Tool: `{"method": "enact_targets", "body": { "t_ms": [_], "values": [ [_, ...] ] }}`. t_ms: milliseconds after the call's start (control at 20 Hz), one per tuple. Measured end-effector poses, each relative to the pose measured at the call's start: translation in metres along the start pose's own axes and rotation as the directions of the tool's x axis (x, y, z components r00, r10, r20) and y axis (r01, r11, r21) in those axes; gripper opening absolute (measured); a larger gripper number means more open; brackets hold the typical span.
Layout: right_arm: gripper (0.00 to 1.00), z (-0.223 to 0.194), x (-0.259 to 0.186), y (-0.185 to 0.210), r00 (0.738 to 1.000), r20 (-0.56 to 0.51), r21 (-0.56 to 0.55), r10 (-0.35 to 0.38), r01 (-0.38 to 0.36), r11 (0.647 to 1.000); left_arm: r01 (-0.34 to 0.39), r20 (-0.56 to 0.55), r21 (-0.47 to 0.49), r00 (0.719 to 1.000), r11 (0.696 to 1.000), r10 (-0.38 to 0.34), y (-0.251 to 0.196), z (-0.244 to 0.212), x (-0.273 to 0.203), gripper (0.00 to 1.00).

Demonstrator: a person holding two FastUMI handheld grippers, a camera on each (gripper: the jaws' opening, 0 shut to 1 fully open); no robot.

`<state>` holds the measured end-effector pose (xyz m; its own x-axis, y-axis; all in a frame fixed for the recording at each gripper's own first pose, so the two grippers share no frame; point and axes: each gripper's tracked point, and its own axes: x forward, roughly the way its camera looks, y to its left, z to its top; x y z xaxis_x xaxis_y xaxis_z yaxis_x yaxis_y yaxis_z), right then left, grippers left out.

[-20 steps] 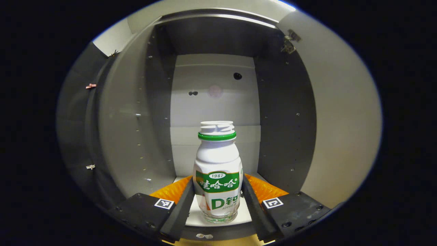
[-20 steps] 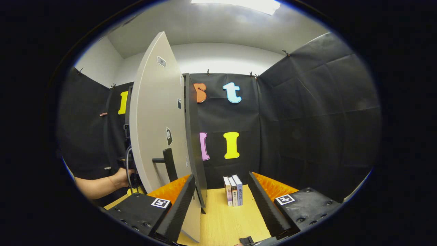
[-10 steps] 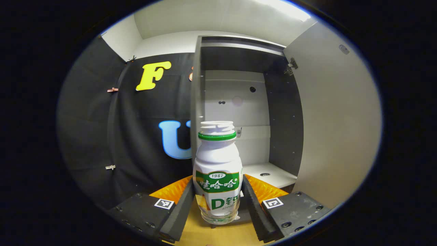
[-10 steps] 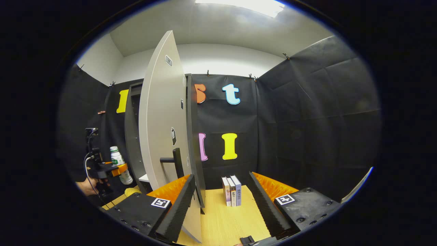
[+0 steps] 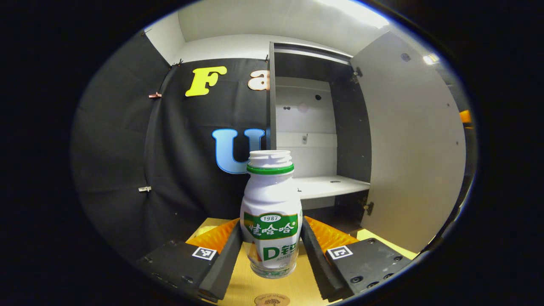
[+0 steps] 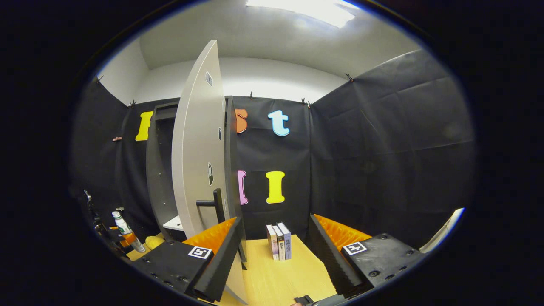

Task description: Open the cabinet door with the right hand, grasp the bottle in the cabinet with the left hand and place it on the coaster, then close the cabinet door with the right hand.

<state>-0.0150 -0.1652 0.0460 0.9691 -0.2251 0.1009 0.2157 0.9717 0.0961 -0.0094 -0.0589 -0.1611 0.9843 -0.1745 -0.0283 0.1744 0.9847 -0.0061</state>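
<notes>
White green-banded bottle (image 5: pixel 271 212) in left tongs (image 5: pixel 271 248)

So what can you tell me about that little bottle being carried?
The small white plastic bottle has a green neck ring, a ridged white top and a green-and-white label around its belly; its base looks clear. It stands upright, pinched at the label by the left gripper, both fingers pressing its sides. It hangs above the wooden tabletop, out in front of the open cabinet.
</notes>
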Motion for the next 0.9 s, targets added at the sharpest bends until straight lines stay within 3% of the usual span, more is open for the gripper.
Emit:
{"method": "enact_targets", "body": {
  "t_ms": [50, 100, 550, 900],
  "values": [
    [1.0, 0.0, 0.0, 0.0, 1.0, 0.001, 0.001, -0.007, 0.007, 1.0, 0.014, -0.001, 0.002, 1.0, 1.0, -0.014, -0.001, -0.013, -0.005, 0.79],
    [0.96, 0.0, 0.0, 0.0, 1.0, 0.002, 0.0, -0.009, 0.009, 1.0, 0.026, -0.009, 0.0, 1.0, 1.0, -0.026, -0.002, -0.026, -0.008, 0.79],
    [0.96, -0.008, -0.002, -0.009, 0.998, 0.039, -0.023, -0.049, 0.05, 0.998, 0.066, -0.066, -0.011, 0.996, 0.998, -0.067, -0.009, -0.15, -0.015, 0.8],
    [0.96, -0.014, 0.009, -0.021, 0.997, 0.032, -0.005, -0.077, 0.077, 0.997, 0.07, -0.099, -0.037, 0.992, 0.997, -0.073, -0.008, -0.209, -0.013, 0.8]
  ]
}}
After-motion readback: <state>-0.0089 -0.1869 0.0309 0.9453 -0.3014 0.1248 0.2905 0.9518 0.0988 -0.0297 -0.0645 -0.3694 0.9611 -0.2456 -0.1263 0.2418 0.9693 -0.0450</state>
